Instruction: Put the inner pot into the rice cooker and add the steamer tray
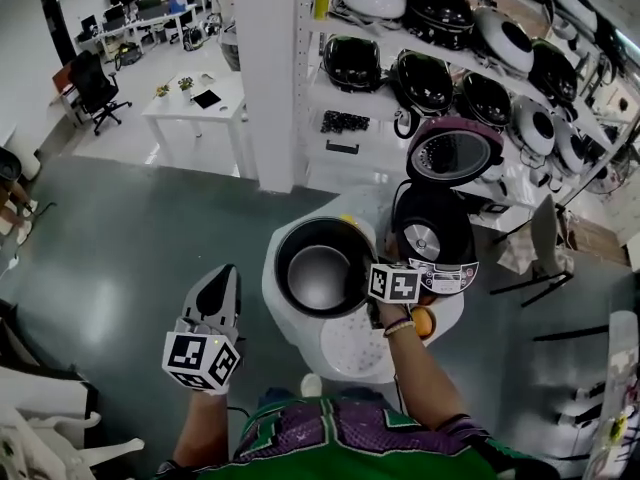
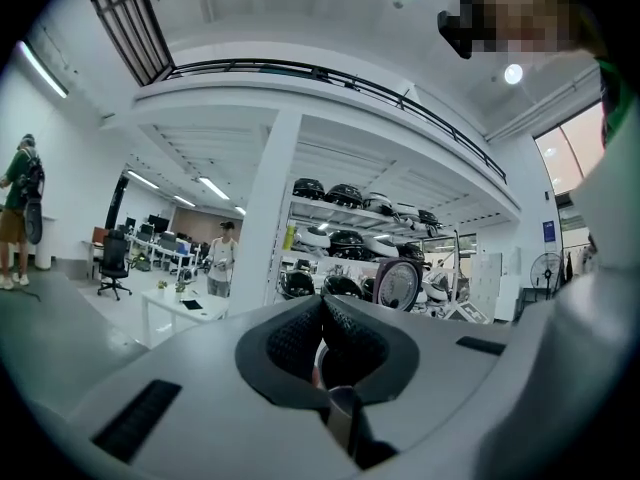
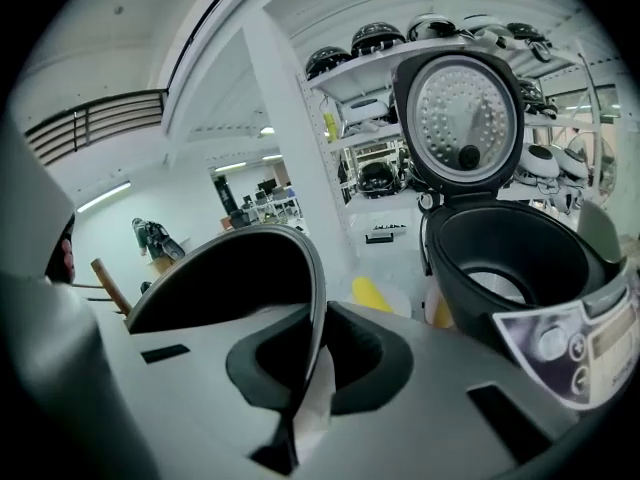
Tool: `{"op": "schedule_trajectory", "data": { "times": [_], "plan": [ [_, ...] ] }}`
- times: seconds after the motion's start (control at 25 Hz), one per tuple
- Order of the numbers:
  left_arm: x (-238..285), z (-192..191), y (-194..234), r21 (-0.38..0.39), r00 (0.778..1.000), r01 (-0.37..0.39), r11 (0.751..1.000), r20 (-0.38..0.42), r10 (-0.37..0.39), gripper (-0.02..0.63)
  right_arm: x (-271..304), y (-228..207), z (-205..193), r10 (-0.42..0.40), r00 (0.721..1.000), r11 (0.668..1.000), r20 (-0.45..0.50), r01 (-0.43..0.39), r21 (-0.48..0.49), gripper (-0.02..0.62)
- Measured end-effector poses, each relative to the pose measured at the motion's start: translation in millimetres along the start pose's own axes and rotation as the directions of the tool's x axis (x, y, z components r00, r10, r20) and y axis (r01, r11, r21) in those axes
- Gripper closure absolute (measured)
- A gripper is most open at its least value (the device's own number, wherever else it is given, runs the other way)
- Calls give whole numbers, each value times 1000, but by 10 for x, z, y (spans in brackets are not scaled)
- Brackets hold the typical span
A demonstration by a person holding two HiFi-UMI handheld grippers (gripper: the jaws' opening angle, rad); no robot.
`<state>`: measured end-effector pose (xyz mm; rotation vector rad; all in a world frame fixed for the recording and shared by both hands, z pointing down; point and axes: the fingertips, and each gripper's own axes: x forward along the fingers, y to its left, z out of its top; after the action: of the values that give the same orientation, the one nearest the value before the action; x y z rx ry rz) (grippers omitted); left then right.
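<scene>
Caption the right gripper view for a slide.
Right tongs grip the pot by its rim beside the open, empty cooker.

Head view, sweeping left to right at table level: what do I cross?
Left hand-held gripper → inner pot → right hand-held gripper, clamped on the pot's right rim → open rice cooker.

Grey floor (image 1: 150, 238) — white pillar (image 1: 268, 68).
</scene>
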<state>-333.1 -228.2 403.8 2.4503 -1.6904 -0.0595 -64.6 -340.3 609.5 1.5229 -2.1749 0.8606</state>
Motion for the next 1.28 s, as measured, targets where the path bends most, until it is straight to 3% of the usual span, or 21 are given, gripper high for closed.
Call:
{"op": "schedule_trajectory", "data": {
  "times": [0.24, 0.64, 1.0, 1.28],
  "plan": [
    [200, 173, -370, 37, 995, 93, 995, 23, -94, 584, -416, 29, 327, 49, 997, 998, 60, -51, 24, 574],
    [488, 491, -923, 92, 969, 235, 968, 49, -240, 584, -1212, -156, 883, 43, 982, 997, 185, -54, 59, 571],
    [649, 529, -1205, 91, 947, 312, 946, 56, -318, 584, -1756, -558, 1102, -30, 960, 995, 277, 2, 101, 571],
    [805, 532, -1481, 88, 944, 319, 944, 58, -325, 584, -2002, -927, 1235, -46, 949, 994, 312, 11, 113, 568]
  ]
}}
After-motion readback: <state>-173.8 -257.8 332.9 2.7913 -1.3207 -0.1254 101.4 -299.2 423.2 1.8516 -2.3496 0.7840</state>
